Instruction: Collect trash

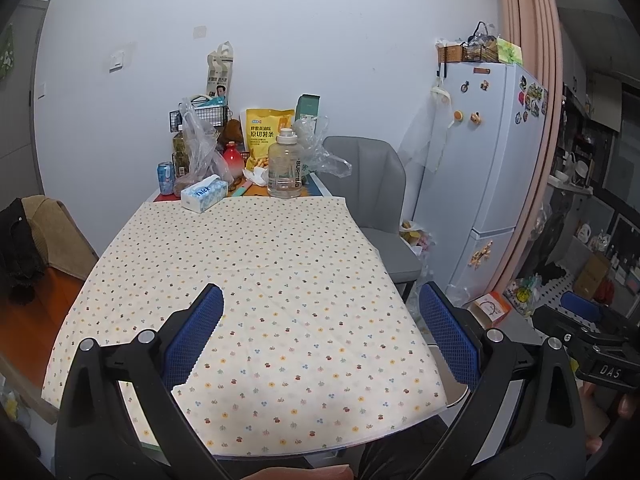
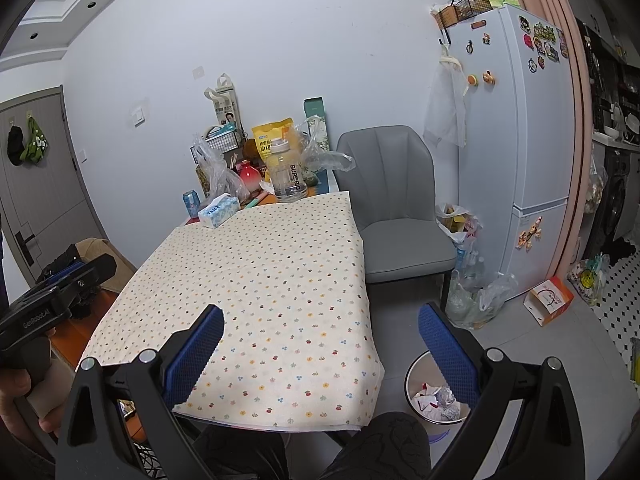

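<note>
With the floral-print cloth-covered tabletop (image 1: 256, 280) bare in front, both the left tongs (image 1: 320, 332) and the right tongs (image 2: 320, 344) gape wide and empty. A final scan for strays seems wise. Crumpled white paper trash (image 2: 434, 400) lies inside the round white waste bin (image 2: 412, 376) on the floor, right of the tabletop.

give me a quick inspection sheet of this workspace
surface: table under cream flower-print cloth, near part bare.
job's things: white waste bin on the floor by the table's right corner, crumpled paper and foil inside.
clutter: at the far end, blue tissue box, clear water jug, yellow snack bag, blue drink can, plastic bags.
grippers: left hand-held gripper and right hand-held gripper open, empty.
cables: nothing seen.
surroundings: grey chair, white fridge.
</note>
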